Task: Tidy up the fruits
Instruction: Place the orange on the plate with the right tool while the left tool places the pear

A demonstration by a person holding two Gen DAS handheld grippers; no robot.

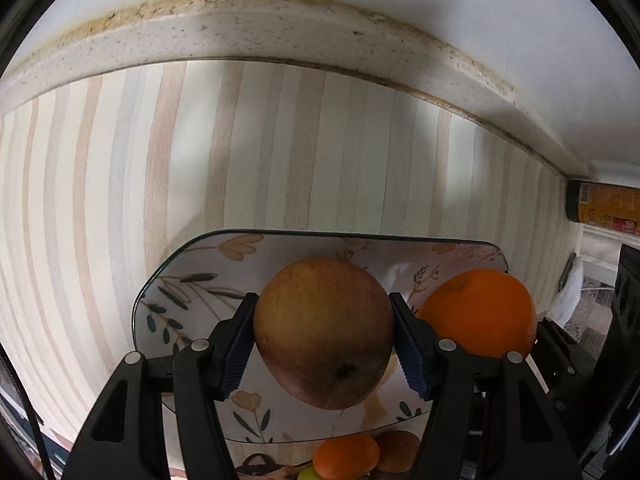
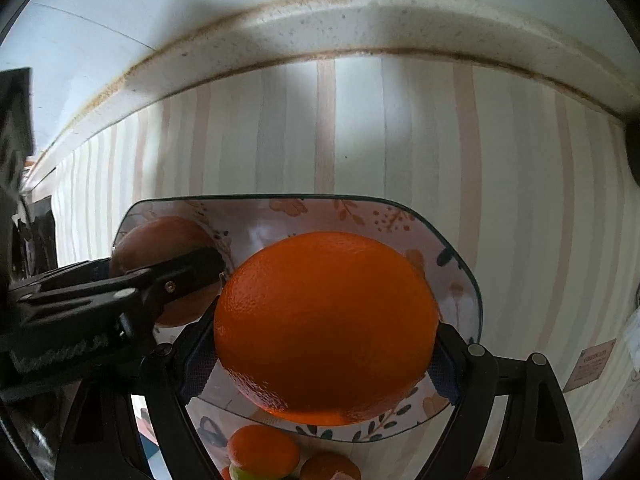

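Left wrist view, apple: the russet-red apple (image 1: 324,332) sits clamped between the ribbed blue pads (image 1: 234,354) of the left gripper (image 1: 322,340), held above the floral tray (image 1: 192,280), stem pit turned toward the camera
Right wrist view, orange: the big orange (image 2: 326,326) fills the right gripper (image 2: 320,344), both jaws pressed against its flanks, over the right half of the same tray (image 2: 456,276)
Spacing: apple and orange hang side by side and near each other; in the right wrist view the left gripper (image 2: 176,276) reaches in from the left with the apple (image 2: 160,240) just beyond the orange
Doing the step well: I judge this a placing step, so lower each fruit until it bears on the tray before the jaws part, since both are round and apt to roll; set them apart enough that the opening fingers do not knock the neighbour, and keep them off the tray's rim
Tray contents: no fruit seems to rest on the tray yet, though the held fruit hide much of its middle
Below the tray: a small mandarin (image 1: 346,456) and a second orange-brown fruit (image 1: 400,450) lie near the tray's close edge, with something green (image 1: 310,474) beside them, perhaps a grape, too cropped to name
Surroundings: striped counter (image 1: 280,140), speckled backsplash ledge (image 1: 280,28), an amber jar (image 1: 600,204) lying far right
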